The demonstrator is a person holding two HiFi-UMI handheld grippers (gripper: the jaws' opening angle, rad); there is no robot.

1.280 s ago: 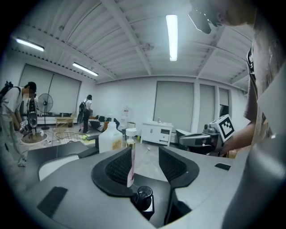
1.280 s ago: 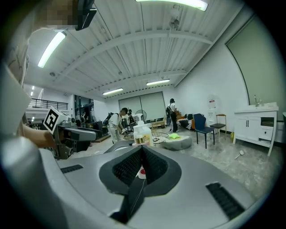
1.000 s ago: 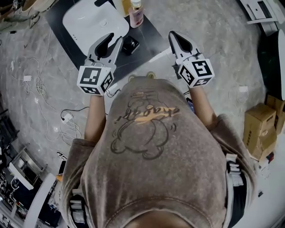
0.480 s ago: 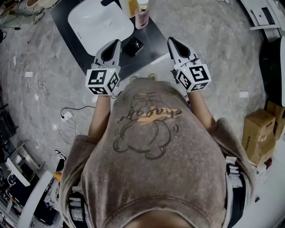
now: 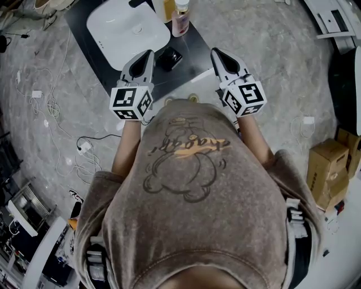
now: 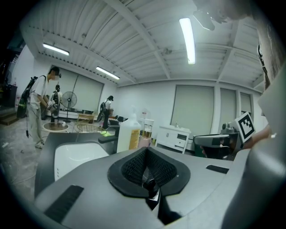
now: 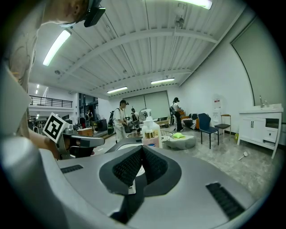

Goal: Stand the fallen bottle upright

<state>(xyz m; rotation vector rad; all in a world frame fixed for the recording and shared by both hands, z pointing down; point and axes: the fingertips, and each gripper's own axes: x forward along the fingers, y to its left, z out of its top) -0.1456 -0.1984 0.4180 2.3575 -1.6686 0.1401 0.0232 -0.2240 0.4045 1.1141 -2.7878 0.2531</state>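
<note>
Worktop [image 5: 193, 40]: L part taken up by white basin [image 5: 127, 25]; pink bottle [image 5: 180, 17] & yellow-label jug [image 5: 167, 7] stand upright at far edge, just R of it. Small black box [image 5: 169, 56] sits near front edge. Strip betw. box & R edge bare, passage open there.

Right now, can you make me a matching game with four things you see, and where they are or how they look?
Things:
1. pink bottle
2. white basin
3. cardboard boxes
4. left gripper

Places or states:
A. jaws shut, nothing between them
B. on the floor, far right in the head view
C. standing upright
D. on the black table, left of the pink bottle in the head view

Pairs: 1-C, 2-D, 3-B, 4-A
</note>
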